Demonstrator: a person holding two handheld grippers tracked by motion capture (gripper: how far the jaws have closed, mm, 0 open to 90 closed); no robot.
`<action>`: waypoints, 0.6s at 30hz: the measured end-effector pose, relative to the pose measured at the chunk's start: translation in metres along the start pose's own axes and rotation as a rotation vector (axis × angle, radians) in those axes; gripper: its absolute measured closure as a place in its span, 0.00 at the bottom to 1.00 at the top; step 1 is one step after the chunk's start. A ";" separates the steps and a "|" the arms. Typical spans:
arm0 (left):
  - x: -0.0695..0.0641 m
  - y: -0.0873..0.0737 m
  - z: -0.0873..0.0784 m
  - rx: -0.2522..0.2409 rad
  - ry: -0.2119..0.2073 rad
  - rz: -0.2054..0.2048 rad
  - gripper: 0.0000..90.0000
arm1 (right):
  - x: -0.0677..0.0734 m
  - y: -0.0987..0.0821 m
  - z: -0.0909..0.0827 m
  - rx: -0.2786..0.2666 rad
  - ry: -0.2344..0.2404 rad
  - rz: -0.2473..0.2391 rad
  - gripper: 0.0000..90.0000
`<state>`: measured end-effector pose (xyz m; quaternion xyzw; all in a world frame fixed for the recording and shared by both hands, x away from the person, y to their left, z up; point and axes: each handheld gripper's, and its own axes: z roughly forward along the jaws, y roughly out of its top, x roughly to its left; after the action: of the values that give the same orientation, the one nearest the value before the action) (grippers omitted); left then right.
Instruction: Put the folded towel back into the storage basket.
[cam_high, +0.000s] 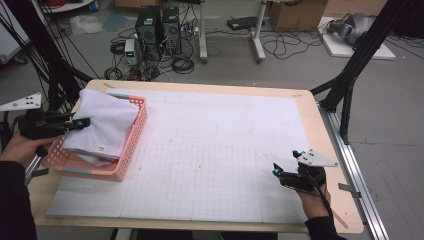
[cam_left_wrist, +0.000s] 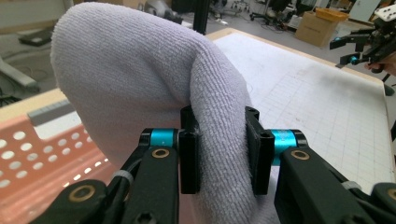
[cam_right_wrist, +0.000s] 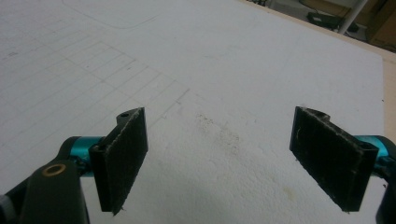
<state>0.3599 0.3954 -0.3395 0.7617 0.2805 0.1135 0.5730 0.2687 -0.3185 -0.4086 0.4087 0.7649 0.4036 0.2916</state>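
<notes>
A pale lilac towel (cam_high: 107, 125) lies folded over the pink perforated basket (cam_high: 131, 155) at the table's left. My left gripper (cam_high: 80, 123) comes in from the left edge and is shut on a thick fold of that towel (cam_left_wrist: 140, 84), both pads pressing into the cloth; its midpoint (cam_left_wrist: 223, 154) is buried in the fabric. My right gripper (cam_high: 276, 169) rests low over the white gridded mat near the front right, its jaws (cam_right_wrist: 219, 158) wide apart with nothing between them. In the left gripper view the right gripper (cam_left_wrist: 362, 44) shows far off.
The white gridded mat (cam_high: 215, 145) covers most of the wooden table (cam_high: 320, 120). A black frame leg (cam_high: 350, 80) and a metal rail (cam_high: 357, 175) stand at the right edge. Computers and cables lie on the floor beyond the far edge.
</notes>
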 end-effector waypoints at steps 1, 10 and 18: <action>0.001 -0.002 0.002 0.005 0.002 -0.008 0.79 | 0.000 0.000 0.000 -0.001 0.001 0.000 0.20; 0.005 -0.008 0.015 -0.002 -0.021 -0.050 0.79 | 0.000 0.000 0.001 0.001 0.000 -0.006 0.20; 0.014 -0.013 0.013 0.050 0.059 -0.073 0.78 | 0.001 0.000 0.000 0.007 0.001 0.004 0.20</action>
<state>0.3738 0.3947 -0.3581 0.7614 0.3277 0.1075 0.5489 0.2681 -0.3180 -0.4088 0.4111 0.7656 0.4017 0.2889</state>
